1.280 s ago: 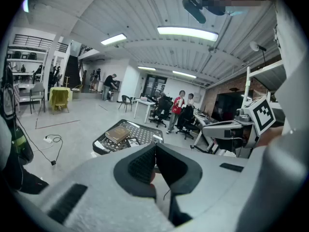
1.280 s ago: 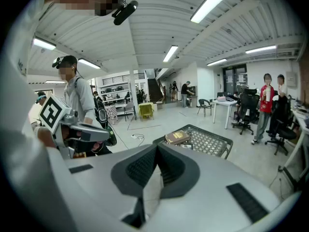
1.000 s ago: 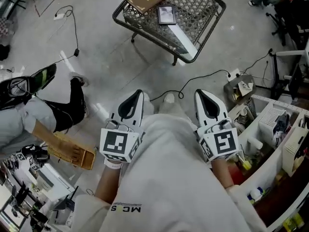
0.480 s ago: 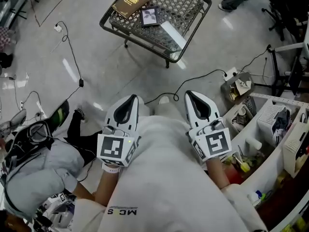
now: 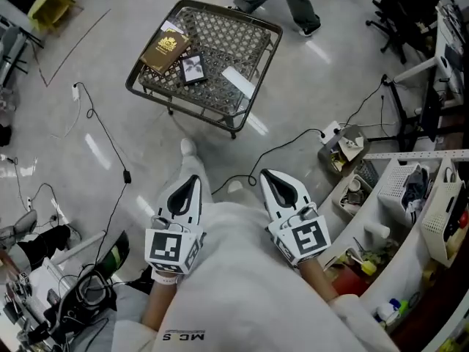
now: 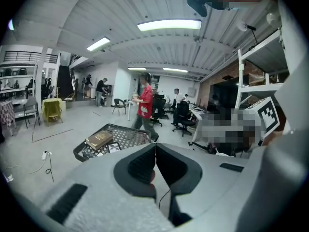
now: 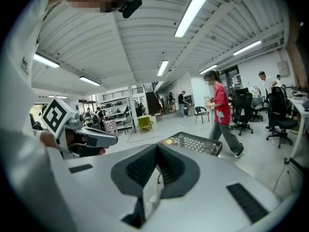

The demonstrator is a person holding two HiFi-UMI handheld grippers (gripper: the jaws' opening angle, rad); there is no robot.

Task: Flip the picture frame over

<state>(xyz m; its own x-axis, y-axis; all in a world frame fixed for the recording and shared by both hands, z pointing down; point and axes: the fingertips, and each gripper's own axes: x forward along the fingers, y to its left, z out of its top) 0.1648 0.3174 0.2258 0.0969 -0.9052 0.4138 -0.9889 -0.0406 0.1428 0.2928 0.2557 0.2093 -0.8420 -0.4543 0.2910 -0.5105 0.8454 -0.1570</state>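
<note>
A small dark picture frame [image 5: 193, 70] lies face up on a low wire-mesh table [image 5: 258, 26], between a brown book [image 5: 165, 51] and a white strip [image 5: 238, 81]. In the left gripper view the picture frame [image 6: 113, 147] sits beside the book [image 6: 99, 139], well ahead of the jaws. My left gripper [image 5: 191, 179] and right gripper [image 5: 266, 174] are held side by side in front of my body, over the floor and well short of the table. Both are shut and hold nothing: left gripper [image 6: 155, 145], right gripper [image 7: 157, 145].
A person in a red top [image 6: 144, 105] walks just beyond the table. Cables [image 5: 102, 134] and a power strip [image 5: 333, 130] lie on the floor. Cluttered white bins and shelving [image 5: 410, 196] stand at the right, and office chairs [image 5: 399, 6] at the far right.
Both grippers have been carried forward across the floor toward the table, which now sits lower and further left in the head view. The seated person at left has dropped out of view.
</note>
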